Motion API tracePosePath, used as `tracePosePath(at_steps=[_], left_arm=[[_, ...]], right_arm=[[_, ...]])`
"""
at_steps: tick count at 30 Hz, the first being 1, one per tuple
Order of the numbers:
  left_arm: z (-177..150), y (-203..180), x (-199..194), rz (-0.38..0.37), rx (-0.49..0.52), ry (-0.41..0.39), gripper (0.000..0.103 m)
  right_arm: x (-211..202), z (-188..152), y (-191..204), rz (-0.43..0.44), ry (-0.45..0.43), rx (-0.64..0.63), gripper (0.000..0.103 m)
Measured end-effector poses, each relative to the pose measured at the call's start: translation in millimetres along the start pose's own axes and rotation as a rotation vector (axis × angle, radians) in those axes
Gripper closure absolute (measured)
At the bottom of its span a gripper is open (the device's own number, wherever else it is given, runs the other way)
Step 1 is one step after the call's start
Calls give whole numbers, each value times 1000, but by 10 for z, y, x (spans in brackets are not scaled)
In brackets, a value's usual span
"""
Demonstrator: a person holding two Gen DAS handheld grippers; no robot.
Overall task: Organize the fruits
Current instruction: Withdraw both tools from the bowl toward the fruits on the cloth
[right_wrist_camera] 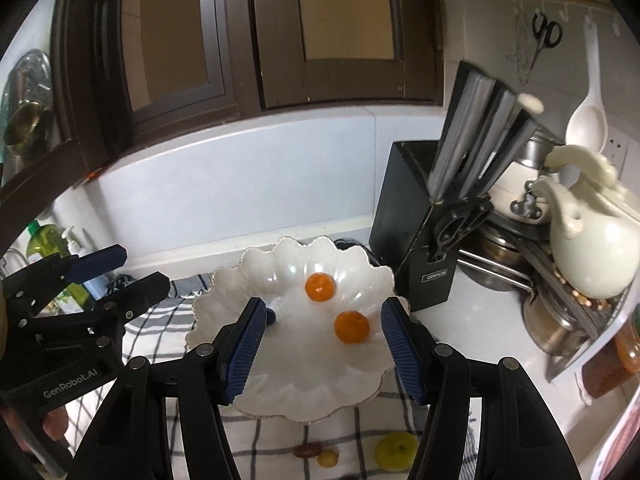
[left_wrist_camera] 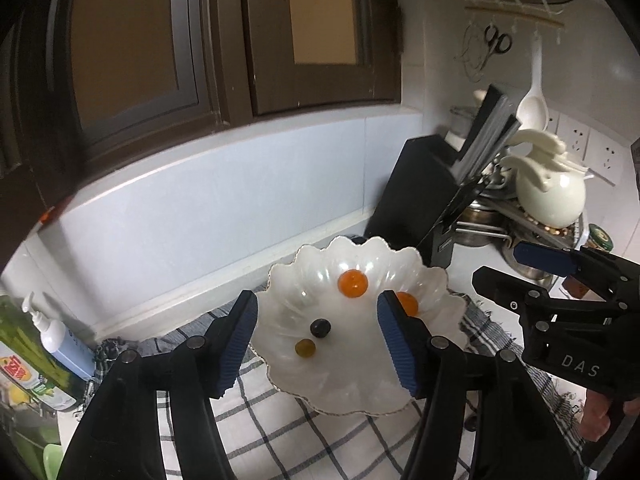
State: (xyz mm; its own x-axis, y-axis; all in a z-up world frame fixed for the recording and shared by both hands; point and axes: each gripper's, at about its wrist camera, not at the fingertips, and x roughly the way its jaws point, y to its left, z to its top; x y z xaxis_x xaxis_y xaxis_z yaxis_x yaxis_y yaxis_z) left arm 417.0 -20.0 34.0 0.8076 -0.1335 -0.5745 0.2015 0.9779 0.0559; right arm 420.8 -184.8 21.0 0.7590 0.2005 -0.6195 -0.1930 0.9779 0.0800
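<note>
Above scalloped bowl (left_wrist_camera: 424, 280) holding two oranges (right_wrist_camera: 319, 287): left gripper (left_wrist_camera: 316, 344), right gripper (right_wrist_camera: 322, 350), jaws apart, empty.

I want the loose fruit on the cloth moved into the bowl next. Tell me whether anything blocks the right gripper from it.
Nothing visible does. The yellow fruit and two smaller pieces lie bare on the checked cloth, in front of the white bowl. The right gripper is open and empty, above the bowl; only its own fingers crowd that view.

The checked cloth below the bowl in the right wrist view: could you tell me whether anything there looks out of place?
Yes: three small fruits lie loose on the checked cloth, outside the scalloped white bowl.
</note>
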Motion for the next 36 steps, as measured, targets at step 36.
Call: tracePosePath(at_steps=[36], left_arm=[[-809,-425,-737,-95,62,-42,37]], right_arm=[[-966,-971,-36,-101,-105,16,42]])
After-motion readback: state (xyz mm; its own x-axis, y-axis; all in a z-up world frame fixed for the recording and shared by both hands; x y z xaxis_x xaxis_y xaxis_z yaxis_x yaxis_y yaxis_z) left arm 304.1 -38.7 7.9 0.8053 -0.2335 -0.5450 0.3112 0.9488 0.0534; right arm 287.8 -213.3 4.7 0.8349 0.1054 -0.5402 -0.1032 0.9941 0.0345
